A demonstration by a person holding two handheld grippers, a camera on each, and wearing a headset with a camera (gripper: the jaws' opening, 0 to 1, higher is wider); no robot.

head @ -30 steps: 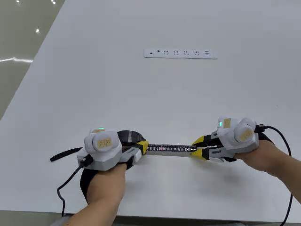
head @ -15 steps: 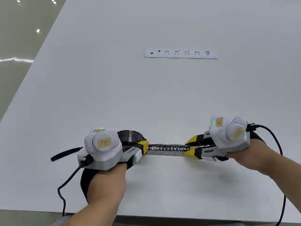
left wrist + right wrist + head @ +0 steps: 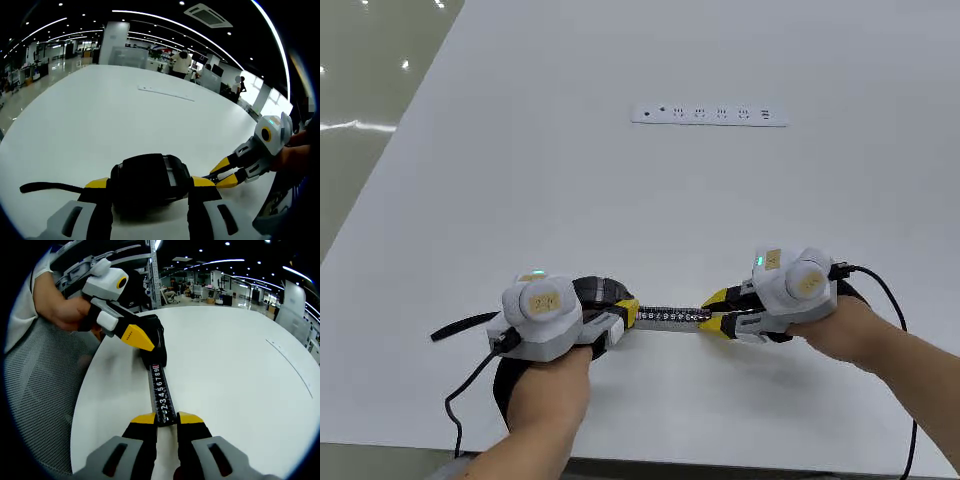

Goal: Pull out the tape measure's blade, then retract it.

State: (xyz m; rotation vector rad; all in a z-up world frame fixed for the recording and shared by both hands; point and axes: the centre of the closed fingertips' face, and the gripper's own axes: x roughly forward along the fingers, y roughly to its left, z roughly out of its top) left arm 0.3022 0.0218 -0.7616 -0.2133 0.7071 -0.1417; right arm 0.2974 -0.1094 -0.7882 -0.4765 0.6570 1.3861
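The black tape measure case point(image 3: 150, 178) point(image 3: 597, 292) point(image 3: 153, 342) rests on the white table near its front edge. My left gripper point(image 3: 618, 318) point(image 3: 150, 183) is shut on the case, its yellow-tipped jaws on either side. A short length of black blade point(image 3: 670, 314) point(image 3: 161, 392) with white numerals runs from the case to the right. My right gripper point(image 3: 715, 312) point(image 3: 165, 419) is shut on the blade's end. A black wrist strap point(image 3: 460, 326) point(image 3: 47, 187) trails left from the case.
A white power strip point(image 3: 709, 114) point(image 3: 165, 93) point(image 3: 291, 362) lies flat at the table's far side. The white table point(image 3: 620, 200) is bare between it and the grippers. Cables point(image 3: 470, 385) hang from both grippers over the front edge.
My right gripper has moved left toward the case, and the exposed blade has grown shorter. The left gripper and the case have stayed in place.
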